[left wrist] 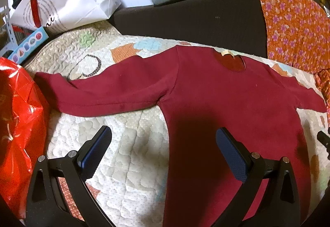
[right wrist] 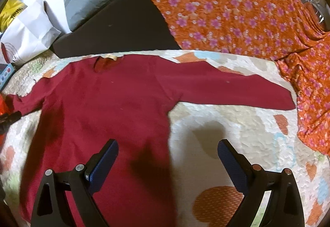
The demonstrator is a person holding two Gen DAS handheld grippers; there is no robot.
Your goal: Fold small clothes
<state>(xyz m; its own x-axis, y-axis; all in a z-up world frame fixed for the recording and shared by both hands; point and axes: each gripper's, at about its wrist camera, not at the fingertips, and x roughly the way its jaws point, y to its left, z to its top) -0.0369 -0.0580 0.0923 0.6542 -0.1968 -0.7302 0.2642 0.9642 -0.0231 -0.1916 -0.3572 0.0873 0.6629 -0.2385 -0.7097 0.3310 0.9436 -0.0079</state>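
Maroon shirt [left wrist: 226, 103] lying flat on the quilt [left wrist: 123, 155], unfolded

Both the left gripper [left wrist: 164, 144] and the right gripper [right wrist: 168, 155] are hovering with fingers spread, grasping nothing. The shirt is looking smooth, sleeves stretched sideways, neck label up. A pinch catching the quilt underneath would likely be dragging and bunching the fold.

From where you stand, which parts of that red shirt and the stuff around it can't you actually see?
- Shirt hem: cut off by the bottom edge and covered by the tool arms in both views.
- Shirt's right cuff: cut off at the frame edge in the left view; only the right view shows it.
- Neck label: too small to read.
- White bag print: partly hidden by creases, unreadable.
- Red bag: cut off by the left edge.
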